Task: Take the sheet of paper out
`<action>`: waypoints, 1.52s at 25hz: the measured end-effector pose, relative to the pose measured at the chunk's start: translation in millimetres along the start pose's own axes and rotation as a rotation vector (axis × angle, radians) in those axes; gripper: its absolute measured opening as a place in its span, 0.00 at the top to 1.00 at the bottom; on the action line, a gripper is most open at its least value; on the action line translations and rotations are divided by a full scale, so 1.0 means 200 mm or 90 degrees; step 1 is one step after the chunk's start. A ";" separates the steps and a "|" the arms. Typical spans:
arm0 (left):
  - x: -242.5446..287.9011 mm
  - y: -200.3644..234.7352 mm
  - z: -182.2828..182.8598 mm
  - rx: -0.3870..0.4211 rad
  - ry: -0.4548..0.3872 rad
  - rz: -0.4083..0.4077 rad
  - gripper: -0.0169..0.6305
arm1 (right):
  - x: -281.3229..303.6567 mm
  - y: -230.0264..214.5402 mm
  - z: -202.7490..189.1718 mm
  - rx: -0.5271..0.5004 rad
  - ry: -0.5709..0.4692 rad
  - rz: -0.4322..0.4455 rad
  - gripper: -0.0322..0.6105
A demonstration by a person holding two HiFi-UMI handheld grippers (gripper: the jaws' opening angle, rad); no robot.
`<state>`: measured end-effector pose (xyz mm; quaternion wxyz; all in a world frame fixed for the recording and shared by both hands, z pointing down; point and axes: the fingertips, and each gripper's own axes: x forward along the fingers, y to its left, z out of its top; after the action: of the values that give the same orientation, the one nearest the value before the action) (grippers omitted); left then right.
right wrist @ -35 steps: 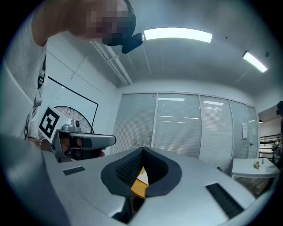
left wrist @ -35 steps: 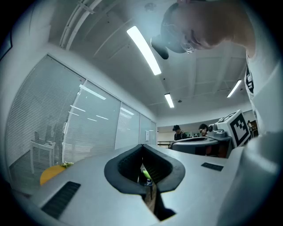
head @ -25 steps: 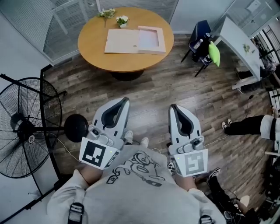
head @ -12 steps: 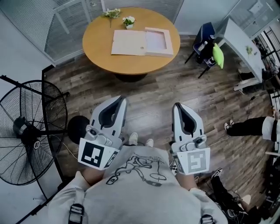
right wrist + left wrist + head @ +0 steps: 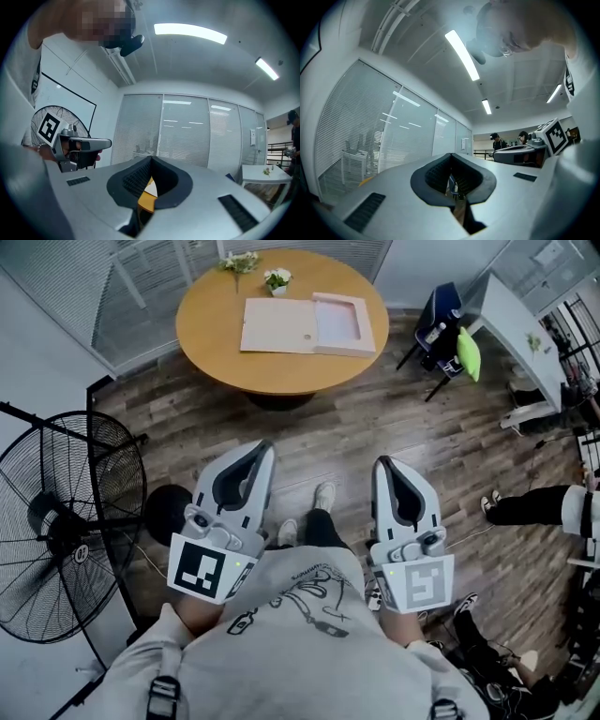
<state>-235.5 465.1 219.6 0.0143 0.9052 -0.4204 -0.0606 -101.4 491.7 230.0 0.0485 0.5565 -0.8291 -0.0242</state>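
A flat wooden box (image 5: 277,325) lies on the round wooden table (image 5: 281,371) at the top of the head view. Its right half is an open tray (image 5: 343,323) with a pale sheet (image 5: 338,321) in it. Both grippers hang over the floor in front of my torso, well short of the table. The left gripper (image 5: 265,448) (image 5: 451,157) is shut on nothing. The right gripper (image 5: 382,463) (image 5: 151,160) is also shut and empty. A strip of the orange table (image 5: 146,199) shows past the right jaws.
A big black standing fan (image 5: 66,521) is at the left. Two small plants (image 5: 276,279) stand at the table's far edge. A chair with a bag and a green item (image 5: 442,332) and a white desk (image 5: 511,324) are at the right. A person's legs (image 5: 534,508) reach in from the right.
I have stepped toward the table; one of my legs now shows between the grippers. The table has shifted slightly rightward in view. Both grippers stay shut and level.
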 end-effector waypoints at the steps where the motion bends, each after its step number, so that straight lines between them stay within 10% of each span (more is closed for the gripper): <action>1: 0.00 0.00 -0.01 0.000 0.001 0.002 0.94 | 0.00 0.00 0.00 0.002 -0.002 0.001 0.94; 38: 0.89 0.07 -0.17 -0.008 0.023 0.004 0.94 | 0.50 -0.80 -0.11 0.017 -0.010 0.007 0.94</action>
<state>-128.0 318.8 237.4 0.0278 0.9048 -0.4224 -0.0464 10.4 339.2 242.6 0.0348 0.5526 -0.8325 -0.0173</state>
